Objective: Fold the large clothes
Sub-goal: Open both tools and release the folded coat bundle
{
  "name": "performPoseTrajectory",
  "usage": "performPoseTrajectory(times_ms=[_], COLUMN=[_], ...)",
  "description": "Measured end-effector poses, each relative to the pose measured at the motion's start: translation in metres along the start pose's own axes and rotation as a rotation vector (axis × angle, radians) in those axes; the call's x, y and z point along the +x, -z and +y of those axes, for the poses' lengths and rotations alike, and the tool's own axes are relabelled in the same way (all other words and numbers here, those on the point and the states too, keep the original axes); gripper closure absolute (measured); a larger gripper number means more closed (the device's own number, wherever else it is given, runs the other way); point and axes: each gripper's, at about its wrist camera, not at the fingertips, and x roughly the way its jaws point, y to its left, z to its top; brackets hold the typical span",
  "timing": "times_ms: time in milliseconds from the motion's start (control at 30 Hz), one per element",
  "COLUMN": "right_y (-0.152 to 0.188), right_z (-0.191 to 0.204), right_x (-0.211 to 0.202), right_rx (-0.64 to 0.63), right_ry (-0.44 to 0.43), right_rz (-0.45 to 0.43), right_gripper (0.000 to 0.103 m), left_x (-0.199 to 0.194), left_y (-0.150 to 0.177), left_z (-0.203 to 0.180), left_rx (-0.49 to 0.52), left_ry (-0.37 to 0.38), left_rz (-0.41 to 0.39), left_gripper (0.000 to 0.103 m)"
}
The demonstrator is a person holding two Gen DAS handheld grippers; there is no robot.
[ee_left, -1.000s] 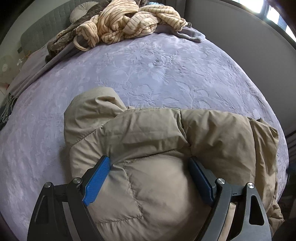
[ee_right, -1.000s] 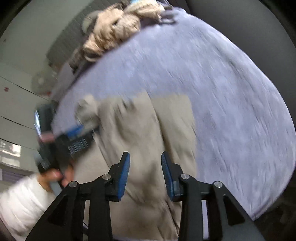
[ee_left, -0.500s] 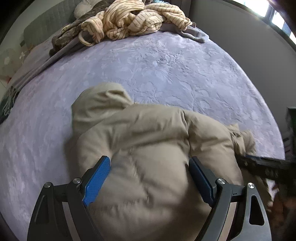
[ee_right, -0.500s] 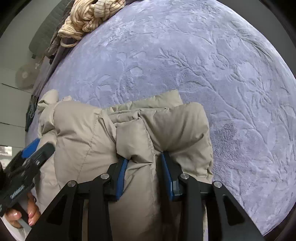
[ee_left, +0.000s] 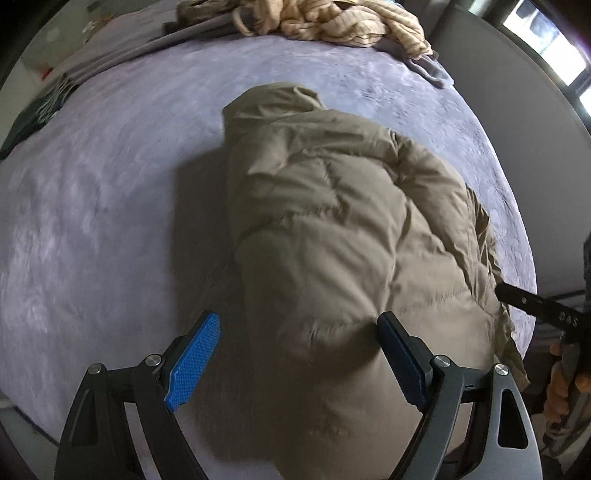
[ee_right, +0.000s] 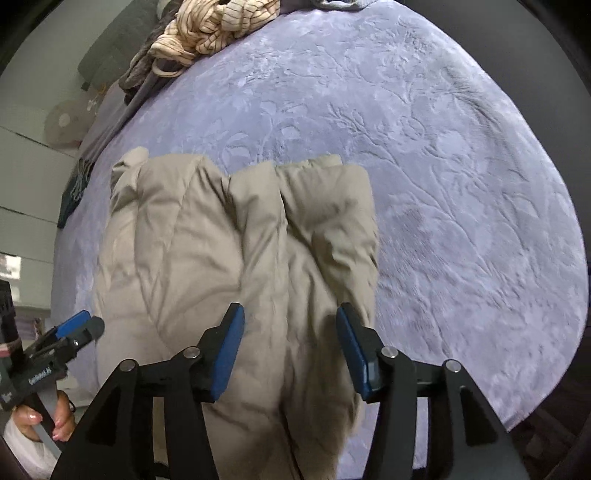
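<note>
Half a second ago the right gripper [ee_right: 290, 350] had its fingers [ee_right: 229, 350] pinched close on a ridge of the beige puffer jacket [ee_left: 332, 240]; now they stand wide apart with the fabric lying loose between them, so that hold has been let go. The left gripper [ee_left: 299, 363] has stayed spread wide, its fingers [ee_left: 194, 356] straddling the near end of the jacket, and I cannot tell whether its far finger touches the cloth or merely sits beside it; neither gripper holds anything. Since 1 second ago the jacket has also turned and narrowed in the left view, from lying broadly across to a compact bundle. I judge this as 1 fold just laid down and released, with the bundle ready for smoothing or another fold. The jacket rests on the lilac bed [ee_right: 443, 166], its near end at the bed's near edge, well apart from the heap of striped cream clothes [ee_right: 221, 26] at the head of the bed. Its long axis runs from the near edge toward that heap, with the hood [ee_left: 273, 99] pointing that way and the folded sleeves [ee_right: 325, 192] on the jacket's right side.
</note>
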Motion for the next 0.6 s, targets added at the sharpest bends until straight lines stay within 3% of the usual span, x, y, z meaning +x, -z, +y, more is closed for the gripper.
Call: performPoseTrajectory(times_ms=[67, 300, 433, 600], right_y=[0.006, 0.016, 0.024, 0.034], right_z=[0.0, 0.003, 0.012, 0.021], right_x=[-0.006, -0.018, -0.025, -0.036], right_rx=[0.004, 0.044, 0.045, 0.058], right_ry=[0.006, 0.048, 0.062, 0.08], right_rz=[0.0, -0.028, -0.054, -0.089], right_gripper=[0.042, 0.04, 0.026, 0.023], left_x=[-0.002, -0.008, -0.009, -0.011], left_y=[0.006, 0.014, 0.018, 0.023], left_z=[0.002, 0.012, 0.014, 0.021], left_rx=[0.001, 0.035, 0.034, 0.068], left_ry=[-0.004, 0.012, 0.019, 0.03], left_rz=[0.006, 0.006, 0.001, 0.002], left_gripper=[0.0, 0.0, 0.0, 0.0])
